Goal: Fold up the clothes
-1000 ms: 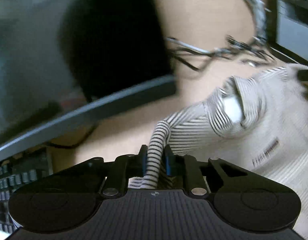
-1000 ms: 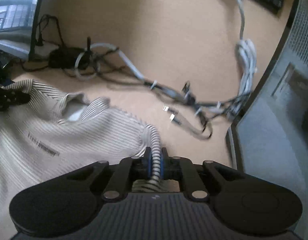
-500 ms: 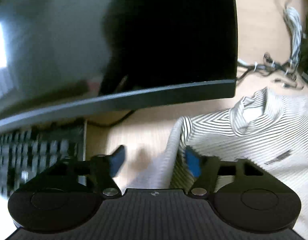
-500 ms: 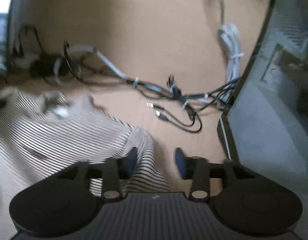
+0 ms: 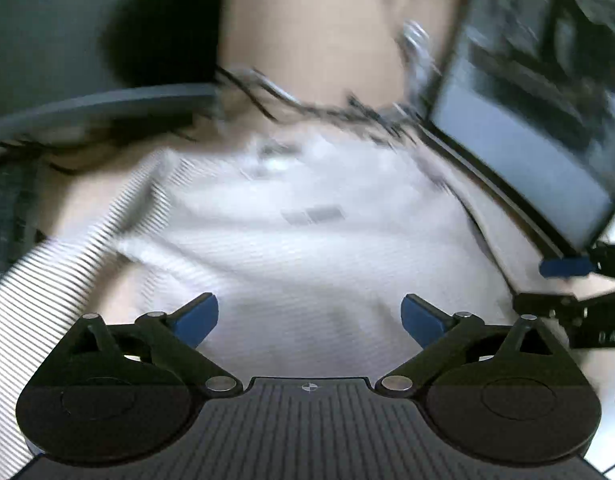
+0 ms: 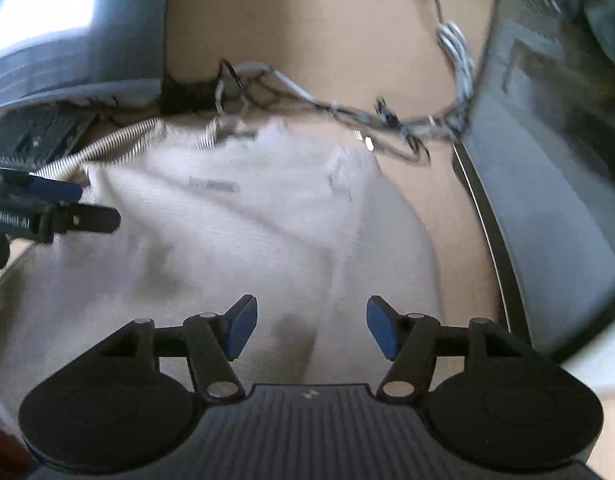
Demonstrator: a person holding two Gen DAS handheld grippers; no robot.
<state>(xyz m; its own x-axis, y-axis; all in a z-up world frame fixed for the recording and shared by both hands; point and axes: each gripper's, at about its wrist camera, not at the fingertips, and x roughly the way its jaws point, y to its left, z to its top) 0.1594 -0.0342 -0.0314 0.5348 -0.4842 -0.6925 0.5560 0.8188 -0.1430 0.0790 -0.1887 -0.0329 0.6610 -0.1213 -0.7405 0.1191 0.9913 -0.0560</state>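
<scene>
The striped long-sleeved shirt [image 5: 307,240] lies front-up on the desk [image 6: 327,40] between two monitors; left gripper [image 5: 309,318] and right gripper [image 6: 311,326] hover above it, jaws spread wide, holding nothing; probably positioned for the next fold.

Both hand-held grippers [image 5: 309,320] [image 6: 311,326] have released the striped shirt [image 5: 307,248], jaws now spread.

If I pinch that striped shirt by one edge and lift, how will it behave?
Probably floppy: the striped shirt lies soft and rumpled on the desk, so it should sag and drape. Likely light, thin knit. Its sleeve may trail toward the cables.
</scene>
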